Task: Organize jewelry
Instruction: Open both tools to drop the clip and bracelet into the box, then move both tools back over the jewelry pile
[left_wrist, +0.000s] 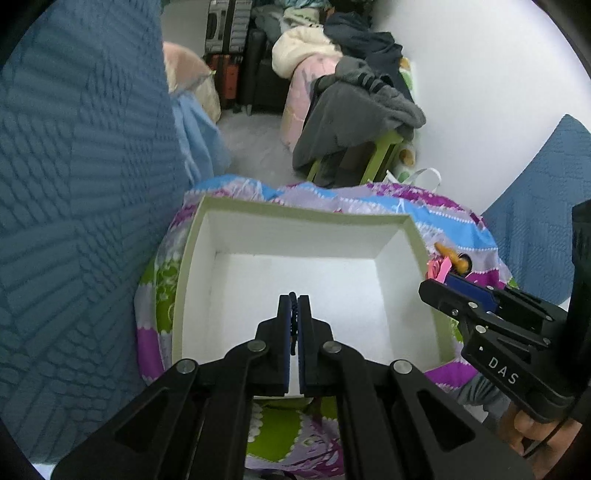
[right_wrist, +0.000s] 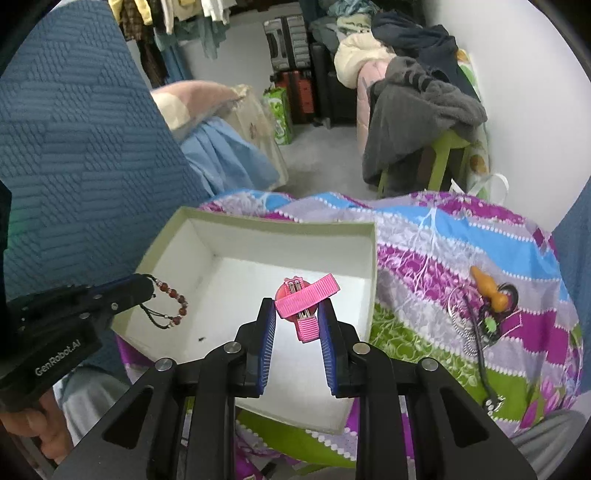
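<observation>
Patterned cloth (right_wrist: 461, 251) | one box (right_wrist: 280, 225) | one bracelet (right_wrist: 173, 302), left gripper (left_wrist: 294, 295) | one pink clip (right_wrist: 306, 295), right gripper (right_wrist: 297, 306)

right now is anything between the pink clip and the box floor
Nothing visible. The right gripper holds the pink clip over the open box, and the white floor under it is bare. The left gripper hangs a bead bracelet near the box's left wall, off to the side.

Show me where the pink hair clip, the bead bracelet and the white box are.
pink hair clip (right_wrist: 306, 295): right wrist view, on its ribbon band.
bead bracelet (right_wrist: 173, 293): right wrist view, on a red bead.
white box (right_wrist: 280, 224): right wrist view, on its far rim.
</observation>
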